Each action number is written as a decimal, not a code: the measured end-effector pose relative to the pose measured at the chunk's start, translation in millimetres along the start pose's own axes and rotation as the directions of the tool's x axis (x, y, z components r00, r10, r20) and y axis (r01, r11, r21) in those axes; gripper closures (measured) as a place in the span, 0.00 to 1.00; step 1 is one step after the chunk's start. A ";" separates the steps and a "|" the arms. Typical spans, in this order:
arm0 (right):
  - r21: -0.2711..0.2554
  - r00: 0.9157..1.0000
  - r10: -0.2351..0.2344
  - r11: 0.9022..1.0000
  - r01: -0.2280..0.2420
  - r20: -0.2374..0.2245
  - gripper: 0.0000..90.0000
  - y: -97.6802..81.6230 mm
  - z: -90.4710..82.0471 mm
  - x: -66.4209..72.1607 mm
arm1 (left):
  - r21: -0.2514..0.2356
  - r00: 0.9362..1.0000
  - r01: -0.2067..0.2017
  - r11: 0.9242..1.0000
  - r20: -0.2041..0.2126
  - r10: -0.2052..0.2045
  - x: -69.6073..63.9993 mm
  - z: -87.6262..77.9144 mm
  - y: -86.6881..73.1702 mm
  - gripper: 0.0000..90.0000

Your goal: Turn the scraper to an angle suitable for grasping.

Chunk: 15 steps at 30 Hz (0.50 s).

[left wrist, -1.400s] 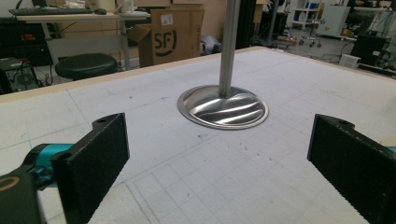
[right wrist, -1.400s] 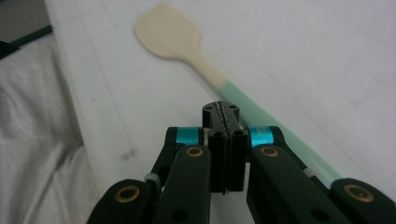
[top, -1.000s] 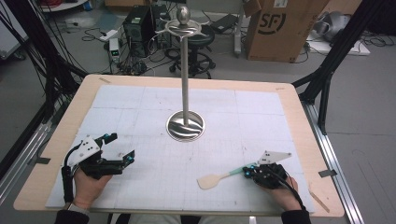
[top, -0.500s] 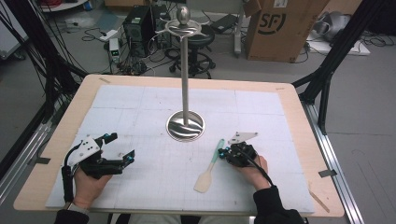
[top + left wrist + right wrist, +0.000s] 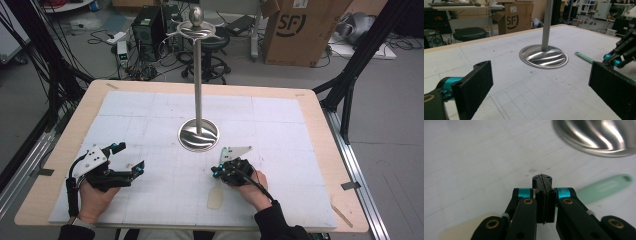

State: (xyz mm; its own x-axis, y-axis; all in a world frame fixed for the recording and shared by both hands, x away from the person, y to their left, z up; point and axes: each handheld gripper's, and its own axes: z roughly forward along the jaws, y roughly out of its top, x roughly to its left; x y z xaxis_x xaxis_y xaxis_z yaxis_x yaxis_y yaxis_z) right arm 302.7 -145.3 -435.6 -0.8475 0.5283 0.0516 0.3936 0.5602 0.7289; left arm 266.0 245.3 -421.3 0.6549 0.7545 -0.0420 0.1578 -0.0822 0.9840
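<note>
A spatula with a cream blade (image 5: 216, 199) and a mint-green handle (image 5: 584, 57) hangs low over the white mat, its blade toward the person. My right gripper (image 5: 226, 169) is shut on the spatula's neck just in front of the steel stand's round base (image 5: 198, 134). In the right gripper view the closed jaws (image 5: 542, 178) sit between the green handle (image 5: 604, 187) and the cream blade (image 5: 461, 232). My left gripper (image 5: 129, 157) rests at the front left, open, with nothing between its pads (image 5: 475, 86).
The stand's thin pole (image 5: 198, 75) rises from the base to a hooked top with a ball. A white gridded mat (image 5: 150, 115) covers the wooden table. Beyond the far edge are a cardboard box (image 5: 295, 30), a stool and cables.
My right gripper has carried the spatula from the front right leftward and forward to just before the stand base, and the blade has swung round toward the person. The left gripper has stayed put.
</note>
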 end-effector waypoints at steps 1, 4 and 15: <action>0.031 1.000 0.012 0.999 -0.011 -0.025 1.00 0.7 5.4 7.7 | -0.002 1.000 0.001 1.000 -0.001 -0.001 -0.2 -0.2 0.1 0.07; 0.050 0.999 0.031 0.998 -0.030 -0.010 1.00 -0.7 8.4 14.8 | 0.001 1.000 -0.001 1.000 -0.002 0.001 -0.1 -0.5 0.1 0.07; 0.079 0.999 0.026 0.996 -0.029 0.039 1.00 -17.6 -13.5 13.3 | 0.002 1.000 0.001 1.000 -0.004 -0.001 -0.3 -1.1 -0.1 0.07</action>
State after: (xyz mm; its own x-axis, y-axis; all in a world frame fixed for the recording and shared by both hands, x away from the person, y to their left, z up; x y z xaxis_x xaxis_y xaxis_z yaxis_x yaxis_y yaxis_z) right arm 279.6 -156.8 -438.5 -0.8223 0.5674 0.0436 0.4450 0.5935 0.6706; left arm 265.1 245.8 -421.2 0.6517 0.7573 -0.0420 0.1600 -0.0831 0.9836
